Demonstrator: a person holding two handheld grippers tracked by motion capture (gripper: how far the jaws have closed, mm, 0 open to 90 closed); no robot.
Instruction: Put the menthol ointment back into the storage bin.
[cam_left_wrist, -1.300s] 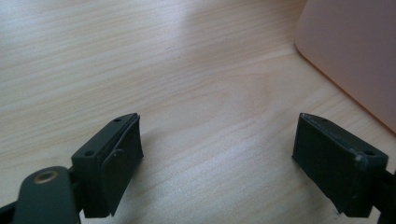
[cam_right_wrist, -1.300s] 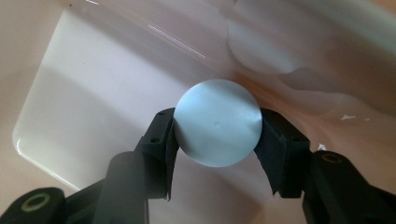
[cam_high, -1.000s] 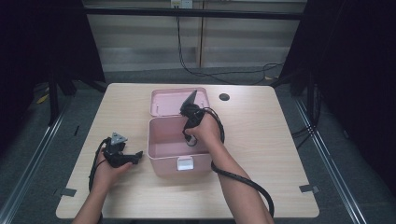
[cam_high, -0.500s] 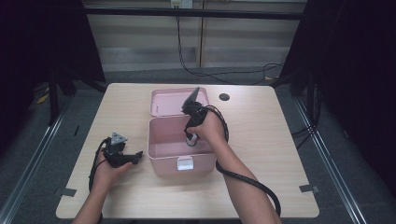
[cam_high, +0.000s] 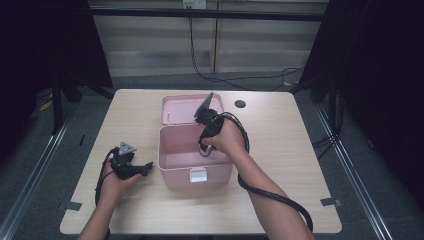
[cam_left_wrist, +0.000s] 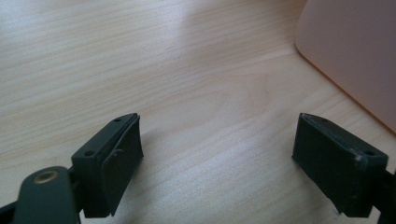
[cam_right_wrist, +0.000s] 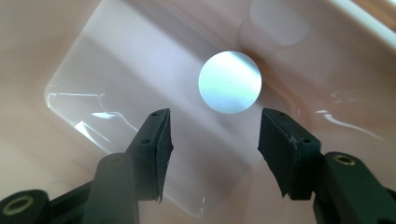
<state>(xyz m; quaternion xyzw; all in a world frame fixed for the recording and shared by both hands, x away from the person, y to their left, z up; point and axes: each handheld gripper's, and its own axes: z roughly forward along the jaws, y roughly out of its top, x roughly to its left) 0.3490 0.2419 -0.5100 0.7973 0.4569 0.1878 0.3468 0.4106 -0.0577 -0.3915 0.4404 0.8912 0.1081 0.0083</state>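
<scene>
Standing beside the table (cam_high: 280, 150), I watched a person work with a gripper in each hand over a pink box (cam_high: 172, 165) that sat in the middle of the wooden top, its lid (cam_high: 175, 107) swung open and lying back toward the far edge. The right gripper (cam_high: 205, 150) pointed down into the box, and in the right gripper view its jaws stood apart with nothing between them; they had just been opening a little further. Beyond those jaws a white ball (cam_right_wrist: 229, 82) lay on the glossy pink floor of the box, free of both pads (cam_right_wrist: 161, 144) and near a wall of the box, throwing a faint reflection on it. To my eye the ball had been put inside and let go, so the placing looked done. The left gripper (cam_high: 142, 170) rested low on the table just beside the box's left wall, its jaws wide apart over bare wood with nothing held, the pink wall (cam_left_wrist: 355, 51) showing at the edge of the left gripper view. What seemed left, as far as I could judge, was to lift the right gripper clear of the box and then to bring the lid down and shut it; the white clasp (cam_high: 198, 175) on the front wall was not yet fastened.
</scene>
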